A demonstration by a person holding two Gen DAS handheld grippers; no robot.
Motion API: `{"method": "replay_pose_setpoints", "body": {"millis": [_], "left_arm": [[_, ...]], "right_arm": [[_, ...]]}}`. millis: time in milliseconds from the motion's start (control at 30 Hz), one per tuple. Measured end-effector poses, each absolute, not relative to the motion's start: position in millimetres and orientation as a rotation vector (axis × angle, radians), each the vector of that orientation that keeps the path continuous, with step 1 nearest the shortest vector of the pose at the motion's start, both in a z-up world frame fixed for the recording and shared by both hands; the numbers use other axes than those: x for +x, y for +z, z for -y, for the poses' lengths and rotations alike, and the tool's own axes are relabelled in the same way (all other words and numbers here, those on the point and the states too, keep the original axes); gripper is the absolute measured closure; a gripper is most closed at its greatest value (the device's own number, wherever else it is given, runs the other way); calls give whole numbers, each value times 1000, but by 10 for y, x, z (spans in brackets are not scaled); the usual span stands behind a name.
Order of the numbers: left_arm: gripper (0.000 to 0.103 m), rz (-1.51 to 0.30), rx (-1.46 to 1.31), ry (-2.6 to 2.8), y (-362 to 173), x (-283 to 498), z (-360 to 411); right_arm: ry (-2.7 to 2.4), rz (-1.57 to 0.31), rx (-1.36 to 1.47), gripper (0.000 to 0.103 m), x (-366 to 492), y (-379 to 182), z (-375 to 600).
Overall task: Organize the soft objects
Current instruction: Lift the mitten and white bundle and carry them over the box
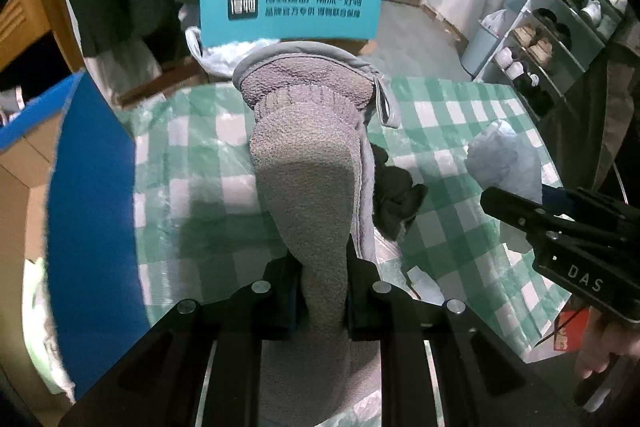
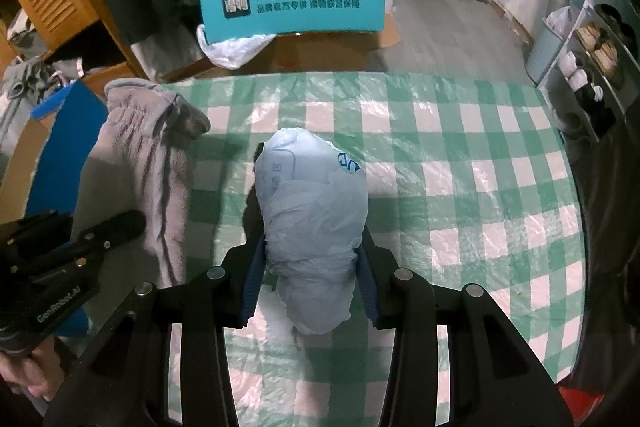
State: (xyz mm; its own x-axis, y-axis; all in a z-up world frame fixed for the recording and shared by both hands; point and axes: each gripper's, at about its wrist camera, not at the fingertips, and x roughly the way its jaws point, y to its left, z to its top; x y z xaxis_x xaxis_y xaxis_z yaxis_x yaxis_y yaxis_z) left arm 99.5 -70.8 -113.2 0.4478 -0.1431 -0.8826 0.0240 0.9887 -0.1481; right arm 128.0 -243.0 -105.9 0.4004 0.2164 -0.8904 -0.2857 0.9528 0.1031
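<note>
Both soft things are judged to be picked up but not yet put away. A grey fleece glove (image 1: 308,163) is clamped between the pads of the left claw (image 1: 320,291) and hangs over the middle of the worktop (image 1: 460,227), which is covered in a green checked cloth. A pale blue plastic bag bundle (image 2: 316,219) is gripped by the right claw (image 2: 312,279), raised nearer the worktop's right part as seen by the left wrist camera. A dark crumpled item (image 1: 396,199) is seen lying on the cloth just behind the glove; it is judged to be left for sorting. At the left edge a blue-edged cardboard box (image 1: 92,187) stands open, a likely destination. Beyond the far edge a teal sign (image 1: 290,7) stands close by. The right half of the cloth is left clear, so room for moving is ample there.
</note>
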Motion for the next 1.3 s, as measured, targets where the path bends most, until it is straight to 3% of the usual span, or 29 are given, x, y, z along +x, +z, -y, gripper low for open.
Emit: {"method": "replay_pose_setpoints", "body": {"millis": [733,1300], "left_arm": [[87,-953,-64,-73,-460,554,467],[87,-857,-56,-13,-61,209,46]], "right_arm": [[421,-971,-135,63,814,-321,2089],[512,-923,-177,63,668,-85,1573]]}}
